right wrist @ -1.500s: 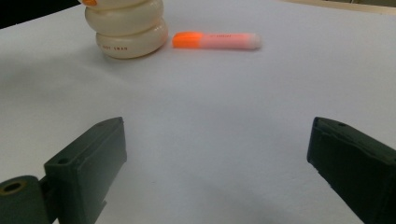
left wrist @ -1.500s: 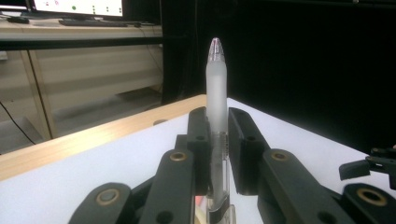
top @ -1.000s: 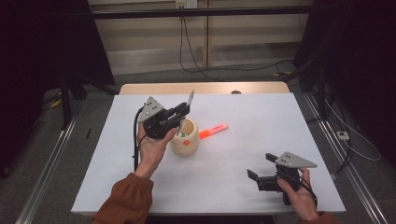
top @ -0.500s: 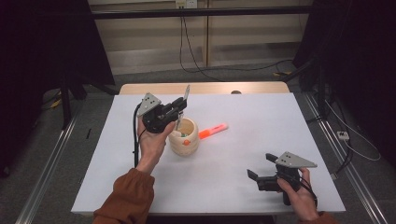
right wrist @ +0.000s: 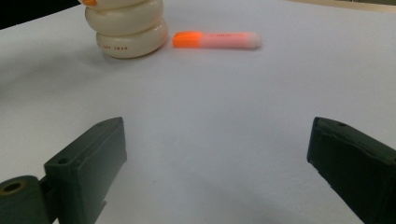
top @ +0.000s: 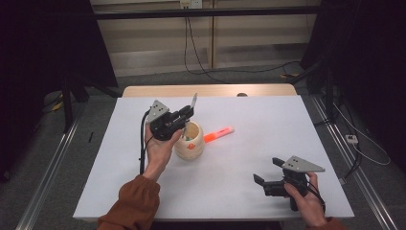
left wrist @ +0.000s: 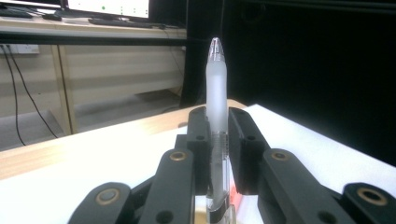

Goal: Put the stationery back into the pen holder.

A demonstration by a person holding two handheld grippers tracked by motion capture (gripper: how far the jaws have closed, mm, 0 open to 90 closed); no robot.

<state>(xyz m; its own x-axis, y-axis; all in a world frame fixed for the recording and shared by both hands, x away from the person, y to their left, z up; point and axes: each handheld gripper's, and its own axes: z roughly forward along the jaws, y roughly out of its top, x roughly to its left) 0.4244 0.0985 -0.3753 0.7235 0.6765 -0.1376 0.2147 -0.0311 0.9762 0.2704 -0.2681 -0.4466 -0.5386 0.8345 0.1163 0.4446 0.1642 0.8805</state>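
upright, pen point(left wrist: 217, 121) between clamped fingers point(left wrist: 198, 140).

The high view looks forward and down over the whole tabletop point(top: 239, 191). Each gripper view sits low and close behind its own jaws. The high and right gripper views share the orange highlighter point(top: 218, 134) point(right wrist: 215, 39).

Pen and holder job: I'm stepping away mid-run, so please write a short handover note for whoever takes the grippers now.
Left gripper: shut on the frosted pen, held above the cream pen holder.
Right gripper: open, holding nothing, low over the white table at the near right.
Orange highlighter: lying on the table just right of the holder.
Done: pen gripped.
Left: likely lower the pen into the holder, then deal with the highlighter.
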